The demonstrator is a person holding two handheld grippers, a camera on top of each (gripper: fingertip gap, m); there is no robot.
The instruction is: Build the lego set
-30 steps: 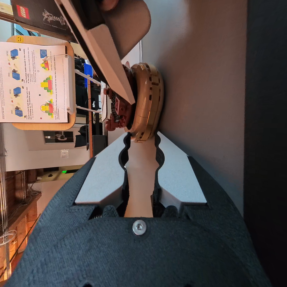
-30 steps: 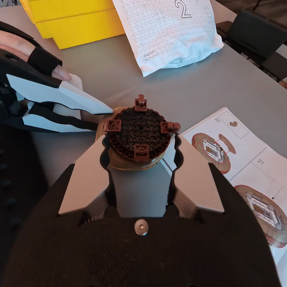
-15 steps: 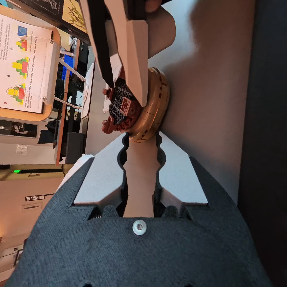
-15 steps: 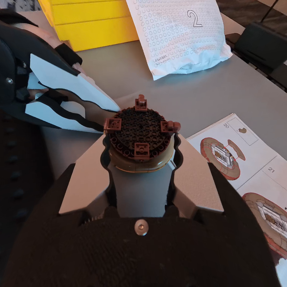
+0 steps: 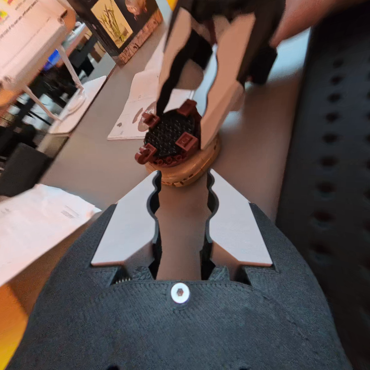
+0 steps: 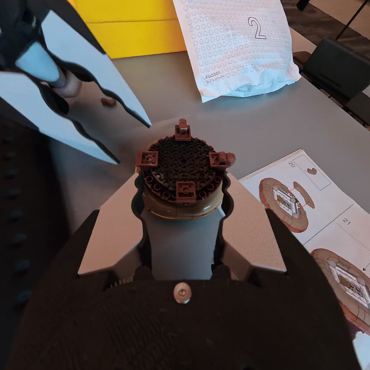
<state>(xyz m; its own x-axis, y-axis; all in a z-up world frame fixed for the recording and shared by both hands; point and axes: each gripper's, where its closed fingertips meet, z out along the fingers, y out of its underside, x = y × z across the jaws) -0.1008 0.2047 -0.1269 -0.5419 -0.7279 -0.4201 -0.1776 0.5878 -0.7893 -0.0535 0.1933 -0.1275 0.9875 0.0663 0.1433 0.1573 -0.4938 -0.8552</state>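
The lego model (image 6: 180,172) is round, with a tan base and a dark studded top plate that carries several red-brown brackets at its rim. My right gripper (image 6: 182,176) is shut on its two sides. I cannot tell whether it rests on the grey table (image 6: 250,128). In the left wrist view the model (image 5: 172,138) sits just beyond my left gripper (image 5: 183,173), which is open and empty. The right gripper (image 5: 183,130) comes down on the model from above. The left gripper (image 6: 133,144) also shows at the upper left of the right wrist view, apart from the model.
An open instruction booklet (image 6: 300,200) lies right of the model. A white numbered bag (image 6: 240,50) and a yellow box (image 6: 130,30) stand behind. A small brown piece (image 6: 108,101) lies on the table. A black perforated mat (image 6: 20,200) covers the left side.
My left gripper has rolled from sideways to upright and drawn back from the model's side, still open. My right gripper has stayed shut on the model.
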